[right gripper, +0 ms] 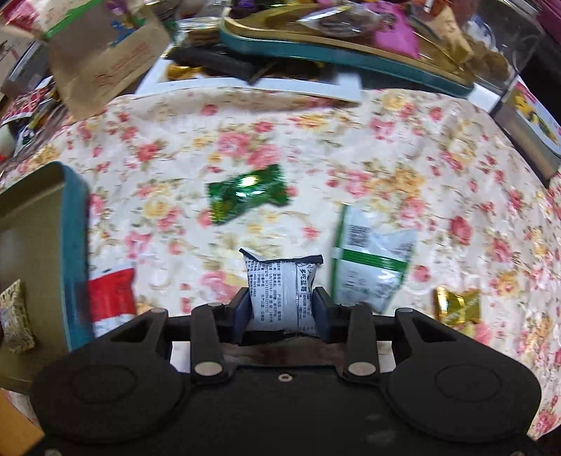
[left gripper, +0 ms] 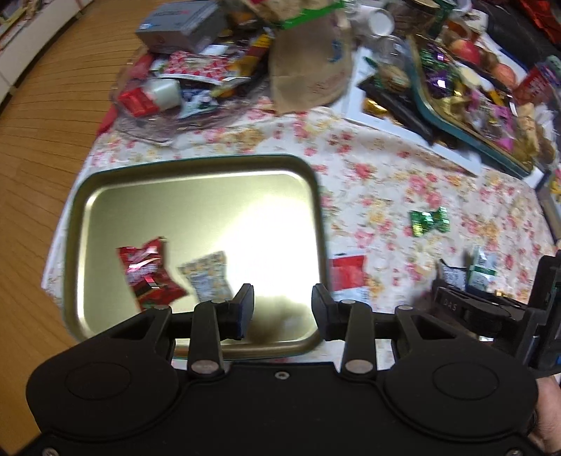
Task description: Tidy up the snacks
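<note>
We hold our left gripper [left gripper: 282, 308] over the near edge of a gold tin tray [left gripper: 196, 168] that sits on the flowered tablecloth [left gripper: 385, 175]. Its jaws are spread apart and nothing is between them. Two snacks lie in the tray: a red shiny packet [left gripper: 149, 272] and, just beside it, a pale packet with a small yellow pattern [left gripper: 207, 277]. Their corners look like they touch, but the picture is blurry.

Our right gripper [right gripper: 282, 310] is squeezing a small white packet with black writing [right gripper: 282, 291]. The two pads press on its left and right sides, and the top of the packet sticks up above them. This gripper is just to the right of the tray, whose blue outer wall [right gripper: 75, 266] shows at the left of the right wrist view.

More snacks lie loose on the cloth. A green shiny candy [right gripper: 247, 193] lies farther out, near the middle. A white packet with green stripes [right gripper: 371, 256] lies just to the right of the held packet. A gold candy [right gripper: 457, 305] lies farther right. A red and white packet [right gripper: 110, 298] lies right next to the tray wall.

At the far side of the table stand a brown paper bag [left gripper: 308, 70], a grey box [left gripper: 178, 26], and another tin tray heaped with sweets [left gripper: 466, 105]. A hand [left gripper: 548, 417] shows at the right edge of the left wrist view.
</note>
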Tool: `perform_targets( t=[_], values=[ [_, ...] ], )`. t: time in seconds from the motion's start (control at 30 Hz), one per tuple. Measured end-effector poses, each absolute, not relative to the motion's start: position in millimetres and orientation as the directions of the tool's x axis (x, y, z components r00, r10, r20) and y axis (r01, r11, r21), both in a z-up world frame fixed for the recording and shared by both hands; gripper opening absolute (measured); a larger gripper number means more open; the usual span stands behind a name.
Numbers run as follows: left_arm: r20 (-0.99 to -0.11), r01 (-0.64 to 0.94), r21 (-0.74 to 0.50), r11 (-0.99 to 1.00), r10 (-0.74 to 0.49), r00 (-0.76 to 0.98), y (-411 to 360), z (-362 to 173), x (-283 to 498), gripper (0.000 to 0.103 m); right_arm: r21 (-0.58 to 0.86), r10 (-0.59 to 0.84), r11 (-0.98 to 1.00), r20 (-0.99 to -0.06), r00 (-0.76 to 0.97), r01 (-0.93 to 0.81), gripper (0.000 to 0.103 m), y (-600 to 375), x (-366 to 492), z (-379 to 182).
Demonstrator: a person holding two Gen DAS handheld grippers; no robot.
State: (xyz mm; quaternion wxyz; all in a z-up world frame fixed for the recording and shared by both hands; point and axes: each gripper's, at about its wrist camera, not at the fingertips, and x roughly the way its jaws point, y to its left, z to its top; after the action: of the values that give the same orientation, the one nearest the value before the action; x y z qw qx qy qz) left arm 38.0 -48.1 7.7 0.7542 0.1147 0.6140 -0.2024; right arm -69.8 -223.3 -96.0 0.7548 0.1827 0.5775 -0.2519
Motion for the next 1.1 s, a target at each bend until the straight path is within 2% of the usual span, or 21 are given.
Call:
perform_targets(
  t=[0.1, 0.23, 0.6, 1.1],
  values=[
    [-0.967, 0.468, -0.131, 0.874, -0.216, 0.132, -68.1, 3.9, 32.5, 0.047, 0.022, -0.149, 0.779, -0.965, 0.218, 0.626, 0.039, -237.7, -85.9, -87.8],
    [-0.961, 0.485, -0.162, 0.86, -0.249, 0.12, -97.9, -4.8, 23.9, 0.047, 0.126, -0.121, 0.752, -0.938, 0.324, 0.647, 0.039, -252.1, -105.1, -56.8],
    [-0.969, 0.542, -0.061, 0.838, -0.18, 0.169, -131.6, -46.1, 3.9, 0.047, 0.259, -0.178, 0.706, -0.836, 0.519, 0.659, 0.04, -281.4, -152.8, 24.1],
    [-0.973, 0.554, 0.017, 0.832, -0.112, 0.199, -131.6, -70.4, 1.0, 0.047, 0.408, -0.142, 0.63, -0.776, 0.615, 0.661, 0.042, -300.3, -181.8, 61.6]
  ],
)
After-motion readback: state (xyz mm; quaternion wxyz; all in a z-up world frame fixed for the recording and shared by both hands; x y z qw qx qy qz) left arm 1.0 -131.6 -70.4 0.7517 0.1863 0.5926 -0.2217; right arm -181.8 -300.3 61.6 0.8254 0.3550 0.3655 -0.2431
